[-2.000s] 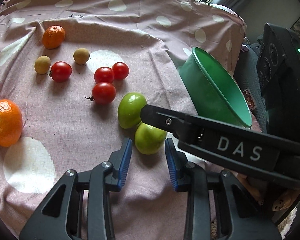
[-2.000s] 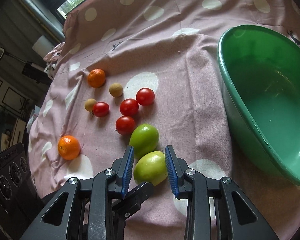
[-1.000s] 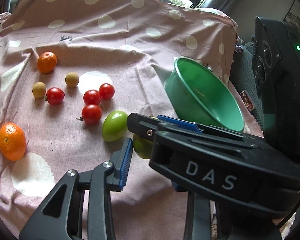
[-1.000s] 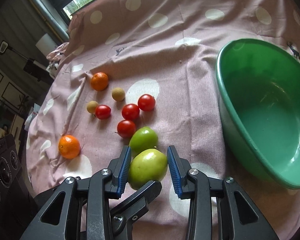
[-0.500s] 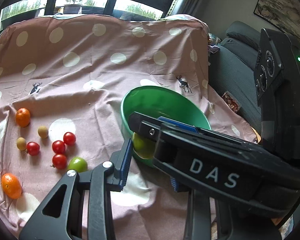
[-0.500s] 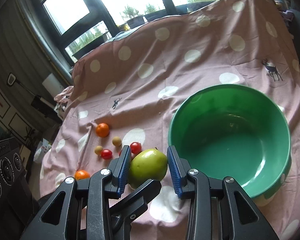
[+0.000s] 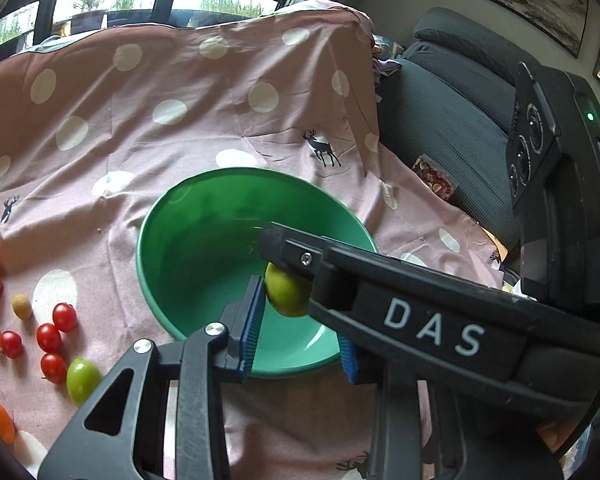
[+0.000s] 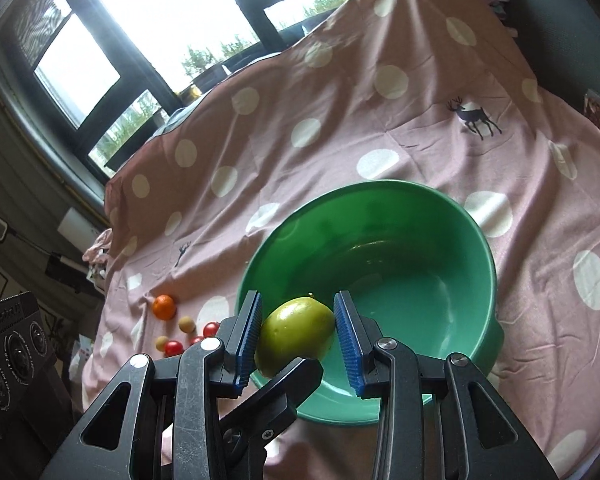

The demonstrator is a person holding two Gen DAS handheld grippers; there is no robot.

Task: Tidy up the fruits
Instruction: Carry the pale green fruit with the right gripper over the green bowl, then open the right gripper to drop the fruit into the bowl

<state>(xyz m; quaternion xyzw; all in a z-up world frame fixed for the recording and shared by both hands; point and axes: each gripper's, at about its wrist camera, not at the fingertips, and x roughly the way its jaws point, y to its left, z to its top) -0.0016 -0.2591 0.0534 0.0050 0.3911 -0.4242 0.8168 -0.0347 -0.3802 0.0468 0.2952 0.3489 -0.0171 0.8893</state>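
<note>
Both grippers hold one green fruit (image 8: 296,334) together: the right gripper (image 8: 298,330) jaws pinch its sides, and the left gripper (image 7: 300,326) jaws squeeze it too. A second ago it hung over the spotted cloth (image 8: 340,128). Now it hangs over the green bowl (image 8: 404,216), ready to drop. Tomatoes (image 7: 50,338) wait behind.

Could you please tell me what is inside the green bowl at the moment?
The bowl looks bare inside: only smooth green wall and floor show. A green fruit is held in the right tongs above its near rim, not resting in it. The tongs hide the near inner wall.
</note>
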